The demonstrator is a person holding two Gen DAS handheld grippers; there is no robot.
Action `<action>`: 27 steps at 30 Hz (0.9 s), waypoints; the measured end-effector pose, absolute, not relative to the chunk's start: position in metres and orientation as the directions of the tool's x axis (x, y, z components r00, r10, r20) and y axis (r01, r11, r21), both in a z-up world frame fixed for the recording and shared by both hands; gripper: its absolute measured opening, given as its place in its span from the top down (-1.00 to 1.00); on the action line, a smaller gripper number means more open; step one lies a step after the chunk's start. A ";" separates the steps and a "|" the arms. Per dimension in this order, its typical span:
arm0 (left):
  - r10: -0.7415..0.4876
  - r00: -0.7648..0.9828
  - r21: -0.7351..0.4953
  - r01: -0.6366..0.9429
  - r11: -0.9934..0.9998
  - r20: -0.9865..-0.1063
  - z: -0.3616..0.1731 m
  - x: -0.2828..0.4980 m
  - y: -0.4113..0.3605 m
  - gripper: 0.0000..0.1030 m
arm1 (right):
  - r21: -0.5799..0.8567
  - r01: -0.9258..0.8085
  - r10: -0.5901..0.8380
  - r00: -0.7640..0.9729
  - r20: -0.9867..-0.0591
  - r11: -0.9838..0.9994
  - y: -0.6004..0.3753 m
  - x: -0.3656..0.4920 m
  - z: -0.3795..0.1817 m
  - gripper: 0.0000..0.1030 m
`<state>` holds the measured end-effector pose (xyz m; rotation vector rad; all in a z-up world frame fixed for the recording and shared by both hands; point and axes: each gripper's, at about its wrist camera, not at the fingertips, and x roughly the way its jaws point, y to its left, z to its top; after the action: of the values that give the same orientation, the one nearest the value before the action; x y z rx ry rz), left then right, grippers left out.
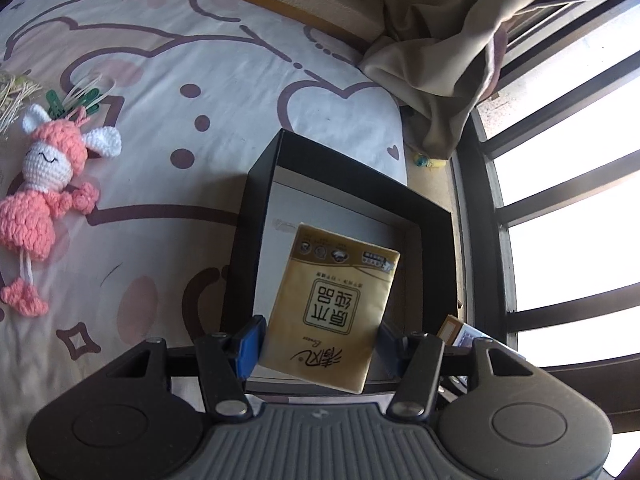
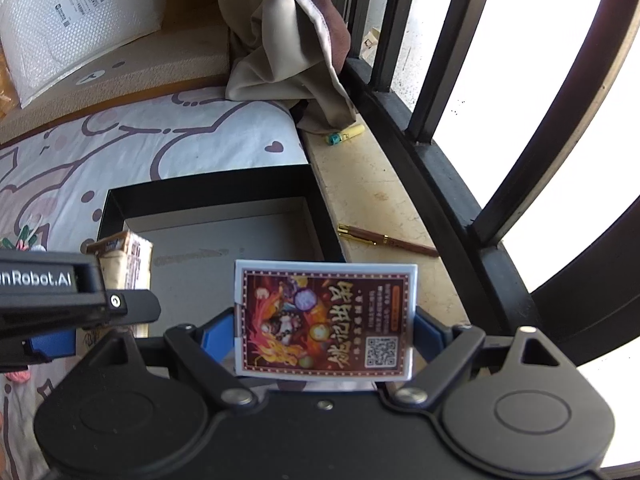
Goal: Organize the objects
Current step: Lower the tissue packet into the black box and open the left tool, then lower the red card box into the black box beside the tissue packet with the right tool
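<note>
Both of my grippers hang over the black box [image 1: 352, 200], each pinching something. My left gripper [image 1: 320, 340] clamps a golden tissue pack [image 1: 336, 304] between its blue pads [image 1: 250, 344], the pack tilted above the box's pale floor. My right gripper [image 2: 324, 332], jaws set wide, grips a picture card [image 2: 326, 320] by its two side edges, upright above the near end of the box [image 2: 208, 196].

Only the left wrist view shows the pink crocheted doll [image 1: 44, 184] lying on the patterned bedsheet [image 1: 168, 92], with green clips [image 1: 60, 104] and pale sticks [image 1: 16, 92] just beyond it. Only the right wrist view shows the brown pen [image 2: 384, 240] and a yellow marker [image 2: 346, 134] on the stone sill [image 2: 372, 200], plus a white padded mailer [image 2: 76, 20] at the head of the bed. It also catches my left gripper [image 2: 64, 296] from the side, reading "nRobot.AI", with the tissue pack [image 2: 128, 256] end-on.

On the tissue pack I see large Chinese characters upside down, which I cannot read reliably. The card carries Chinese lettering and a QR code; the mailer's label is too small to read.

The box sits at the bed's edge, touching the sill, and its floor lies bare beneath both items. Window bars [image 2: 444, 60] and a bunched beige curtain [image 2: 288, 40] close off the far side.
</note>
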<state>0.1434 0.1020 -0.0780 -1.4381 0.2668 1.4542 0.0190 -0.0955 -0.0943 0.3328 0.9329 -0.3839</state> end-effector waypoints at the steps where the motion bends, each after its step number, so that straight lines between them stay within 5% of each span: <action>1: 0.485 0.249 -0.483 -0.751 -0.450 -0.838 -0.079 0.143 0.103 -0.14 | 0.109 0.456 -0.174 0.535 -0.827 0.883 -0.096 0.020 -0.096 -0.73; 9: 0.473 0.307 -0.518 -0.744 -0.423 -0.826 -0.077 0.142 0.105 -0.47 | 0.113 0.477 -0.172 0.514 -0.840 0.872 -0.100 0.021 -0.104 -0.73; 27: 0.575 0.254 -0.426 -0.885 -0.185 -0.778 -0.031 0.139 0.108 -0.48 | -0.041 0.490 -0.300 0.465 -0.833 0.871 -0.094 0.042 -0.111 -0.73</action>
<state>0.1393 0.1077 -0.0306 -1.1377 0.3615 1.3575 0.0418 -0.0938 -0.1112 0.2156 0.9728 -0.4895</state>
